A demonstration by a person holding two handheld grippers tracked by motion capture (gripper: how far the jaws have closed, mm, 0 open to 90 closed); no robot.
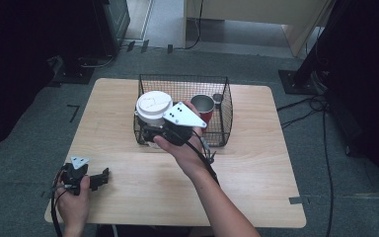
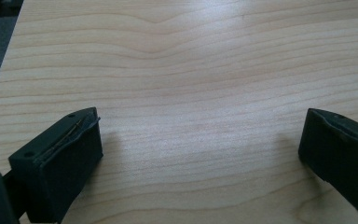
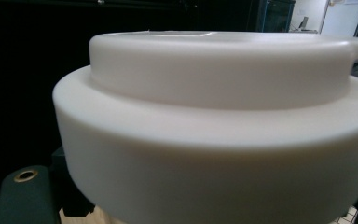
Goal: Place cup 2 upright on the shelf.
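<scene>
A white round lidded container (image 1: pixel 154 107) hangs over the left part of the black wire basket (image 1: pixel 225 116), held up by my right gripper (image 1: pixel 149 130), which is shut on its lower side. In the right gripper view the white container (image 3: pixel 214 130) is very close and hides most of the jaws. Near the table's front left corner my left gripper (image 1: pixel 101 178) rests low over the wood. In the left gripper view it (image 2: pixel 200 149) stands open with only bare table between its jaws.
A red cup with a metal inside (image 1: pixel 203 105) stands in the basket beside a small dark cup (image 1: pixel 217 98). The basket sits at the back middle of the wooden table (image 1: pixel 143 197). Cables lie on the floor to the right.
</scene>
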